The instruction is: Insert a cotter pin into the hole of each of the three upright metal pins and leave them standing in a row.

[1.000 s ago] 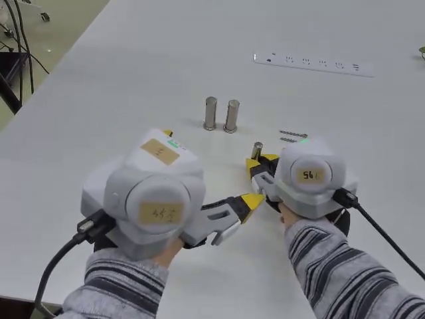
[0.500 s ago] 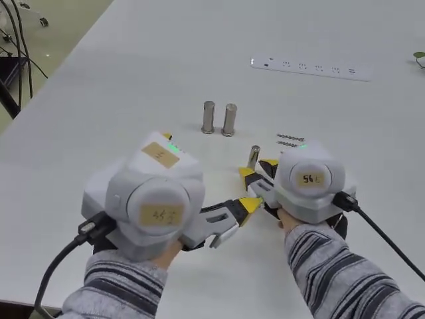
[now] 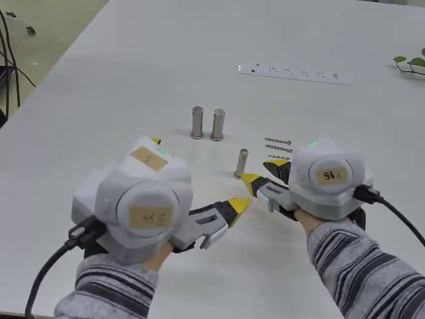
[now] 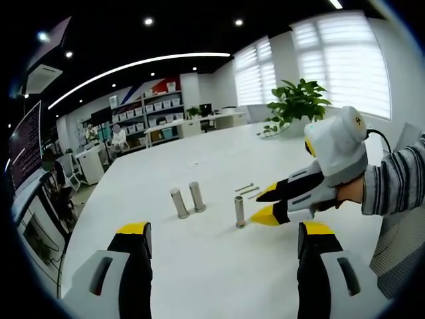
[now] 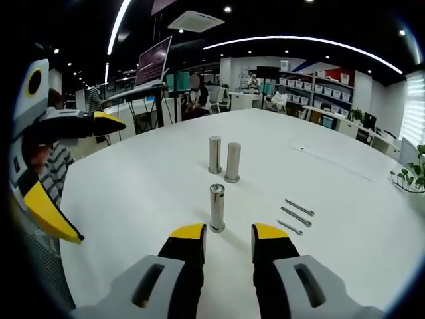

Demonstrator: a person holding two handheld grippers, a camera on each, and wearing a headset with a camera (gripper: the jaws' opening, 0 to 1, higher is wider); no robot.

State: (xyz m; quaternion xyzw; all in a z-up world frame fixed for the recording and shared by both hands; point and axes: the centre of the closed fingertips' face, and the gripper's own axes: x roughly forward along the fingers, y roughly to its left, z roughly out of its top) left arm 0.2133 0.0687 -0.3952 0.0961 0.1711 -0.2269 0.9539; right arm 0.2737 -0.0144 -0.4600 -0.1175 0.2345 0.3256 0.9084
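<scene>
Cotter pins (image 3: 277, 149), three of them, lie flat side by side on the white table (image 3: 133, 80), just right of the lone metal pin (image 3: 242, 163) and slightly beyond it. That pin stands upright; two more upright pins (image 3: 207, 123) stand close together beyond it to the left. Right gripper (image 5: 228, 234) sits just short of the lone metal pin, jaws a narrow gap apart, holding nothing. Left gripper (image 4: 224, 232) sits nearer the person, left of that pin, jaws spread wide, empty
</scene>
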